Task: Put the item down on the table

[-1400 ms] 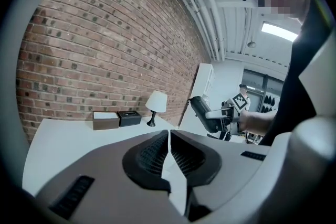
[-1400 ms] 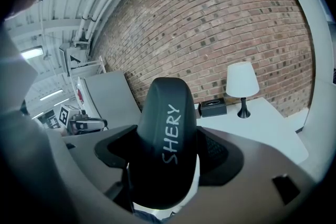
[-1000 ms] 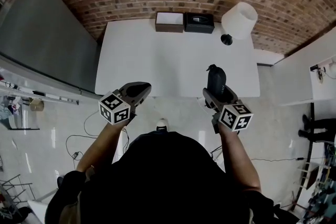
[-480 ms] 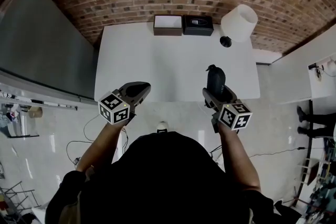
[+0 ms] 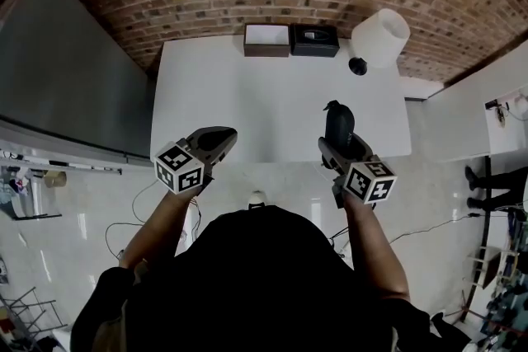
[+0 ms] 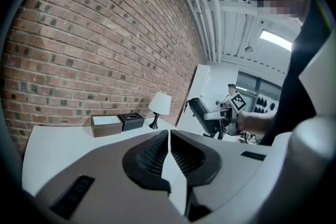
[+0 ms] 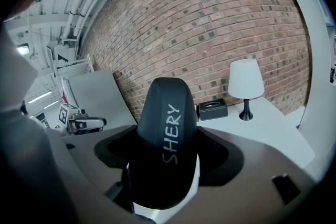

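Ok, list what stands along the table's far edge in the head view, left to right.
Along it: brown box with a white top → black tissue box → white lamp.

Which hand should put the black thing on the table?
Right, probably. The right gripper is shut on the black item, seemingly above the table near its edge. The left gripper is shut and empty.

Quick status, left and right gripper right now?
Left gripper: closed, nothing in it.
Right gripper: closed on a black case.
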Demonstrator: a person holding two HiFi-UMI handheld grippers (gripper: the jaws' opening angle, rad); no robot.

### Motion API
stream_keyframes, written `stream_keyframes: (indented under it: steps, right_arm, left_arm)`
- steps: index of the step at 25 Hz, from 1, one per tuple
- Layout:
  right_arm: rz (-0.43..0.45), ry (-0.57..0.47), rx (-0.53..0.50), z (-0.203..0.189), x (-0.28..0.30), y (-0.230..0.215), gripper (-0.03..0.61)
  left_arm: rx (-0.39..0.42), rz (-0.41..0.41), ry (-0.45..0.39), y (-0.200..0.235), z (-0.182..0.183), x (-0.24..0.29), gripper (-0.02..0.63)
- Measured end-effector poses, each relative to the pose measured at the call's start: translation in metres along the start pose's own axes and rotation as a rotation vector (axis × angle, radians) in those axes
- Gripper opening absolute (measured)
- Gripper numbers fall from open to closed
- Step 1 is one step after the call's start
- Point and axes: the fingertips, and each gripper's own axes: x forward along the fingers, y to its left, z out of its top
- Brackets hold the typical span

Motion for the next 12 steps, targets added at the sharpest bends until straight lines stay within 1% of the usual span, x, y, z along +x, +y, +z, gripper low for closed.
stream_keyframes:
  steps: [4, 12]
  right_arm:
    - [-0.005, 0.006, 0.0, 0.0, 0.005, 0.002, 0.359]
    - [-0.007, 0.014, 0.0, -0.004, 0.017, 0.013, 0.359]
  left_arm:
    - [-0.007, 0.008, 0.006, 0.01, -0.002, -0.004, 0.031]
    - [-0.011, -0.007, 0.01, 0.02, -0.005, -0.012, 0.031]
